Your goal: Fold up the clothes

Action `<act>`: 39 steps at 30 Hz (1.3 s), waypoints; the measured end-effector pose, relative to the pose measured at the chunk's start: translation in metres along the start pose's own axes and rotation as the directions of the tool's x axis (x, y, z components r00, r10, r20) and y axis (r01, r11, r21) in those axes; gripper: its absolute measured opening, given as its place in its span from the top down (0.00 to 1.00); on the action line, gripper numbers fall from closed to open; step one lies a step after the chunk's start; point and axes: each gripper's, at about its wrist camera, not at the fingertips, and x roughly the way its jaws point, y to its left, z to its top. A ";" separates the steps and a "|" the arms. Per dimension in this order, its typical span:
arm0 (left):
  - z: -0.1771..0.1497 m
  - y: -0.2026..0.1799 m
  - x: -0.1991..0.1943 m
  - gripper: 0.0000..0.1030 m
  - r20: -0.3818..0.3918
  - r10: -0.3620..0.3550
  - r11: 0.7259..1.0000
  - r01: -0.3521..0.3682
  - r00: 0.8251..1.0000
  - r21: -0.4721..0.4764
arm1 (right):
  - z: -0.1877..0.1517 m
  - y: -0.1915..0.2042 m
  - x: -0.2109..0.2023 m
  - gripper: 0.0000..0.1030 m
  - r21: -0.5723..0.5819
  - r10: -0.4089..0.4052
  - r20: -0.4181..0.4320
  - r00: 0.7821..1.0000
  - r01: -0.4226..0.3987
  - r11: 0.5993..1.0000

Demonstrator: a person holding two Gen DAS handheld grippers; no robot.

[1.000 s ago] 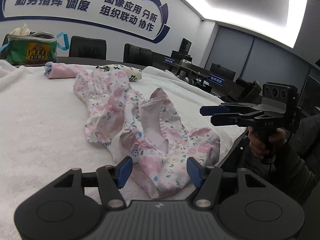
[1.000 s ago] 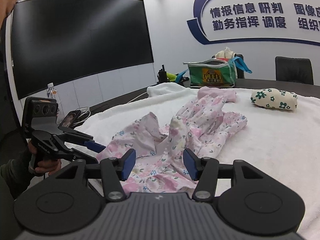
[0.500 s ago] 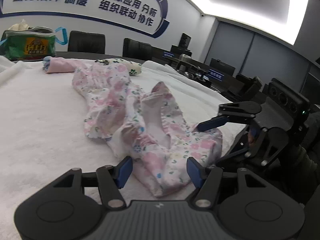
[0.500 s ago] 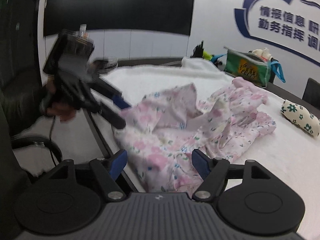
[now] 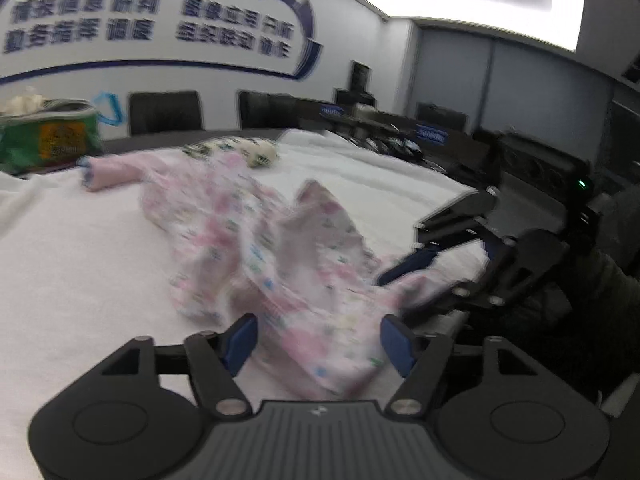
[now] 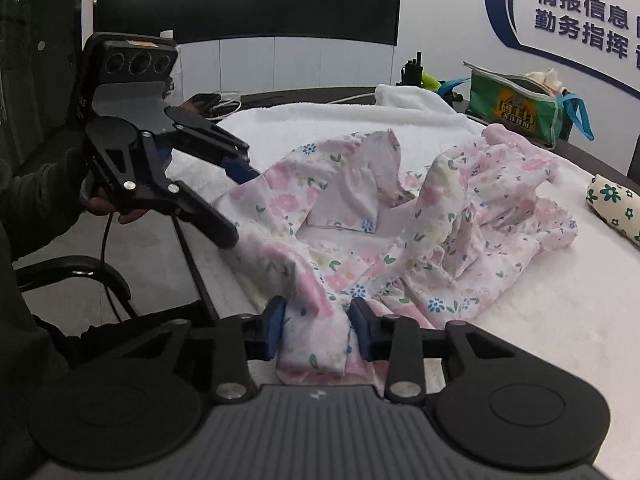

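A crumpled pink floral garment (image 5: 260, 240) (image 6: 400, 208) lies on the white towel-covered table (image 5: 80, 260) (image 6: 560, 320), its near hem hanging over the table edge. My right gripper (image 6: 318, 328) has its jaws narrowed, and a fold of that hem sits between the blue pads (image 6: 276, 328). It also shows in the blurred left wrist view as the right gripper (image 5: 400, 292), at the garment's right corner. My left gripper (image 5: 318, 342) (image 6: 240, 200) is wide open at the garment's other near corner, with cloth between its fingers but not pinched.
A green bag (image 5: 48, 140) (image 6: 516, 108), a rolled pink garment (image 5: 108, 172) (image 6: 496, 134) and a rolled green-flowered cloth (image 5: 256, 152) (image 6: 616, 204) lie at the far side. Black chairs (image 5: 164, 112) stand behind the table. A chair arm (image 6: 80, 272) is beside the table edge.
Both grippers have moved in to the garment's near hem. The right gripper's jaws have narrowed around a fold of cloth. The left gripper is still wide open.
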 end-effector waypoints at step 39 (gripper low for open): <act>0.013 0.036 -0.006 0.30 0.164 0.101 0.927 -0.033 0.981 -0.375 | 0.010 -0.030 -0.045 0.33 0.304 -0.219 0.256 0.941 0.137 0.943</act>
